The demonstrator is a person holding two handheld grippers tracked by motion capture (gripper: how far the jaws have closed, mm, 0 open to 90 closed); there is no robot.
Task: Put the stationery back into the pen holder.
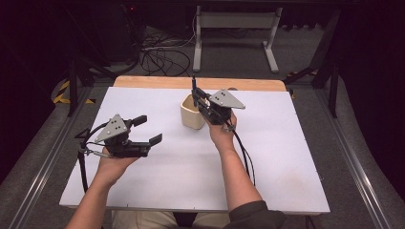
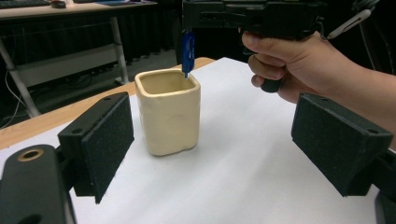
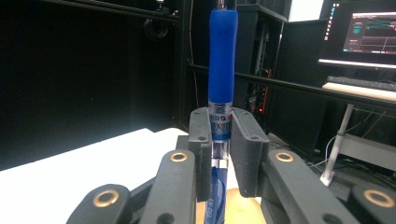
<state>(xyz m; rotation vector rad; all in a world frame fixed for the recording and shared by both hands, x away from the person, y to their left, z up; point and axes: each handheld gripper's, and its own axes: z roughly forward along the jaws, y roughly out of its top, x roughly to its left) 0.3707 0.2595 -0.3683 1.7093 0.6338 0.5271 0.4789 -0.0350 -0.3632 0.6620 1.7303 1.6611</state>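
Right gripper view: the right claw [image 3: 219,140] is clamped on a blue pen [image 3: 221,65], held upright between its pads. The cream cup [image 2: 169,112] stands on the desk [image 1: 267,157] directly under it. The left claw [image 1: 145,130] gapes wide, well apart.

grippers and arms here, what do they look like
Both the left gripper and the right gripper are black, each topped by a grey three-cornered plate dotted with small holes. The pads are flat, rough and black, and brass-coloured rivets sit in the linkages. Black cables trail from both. A dark sleeve covers the right upper arm.
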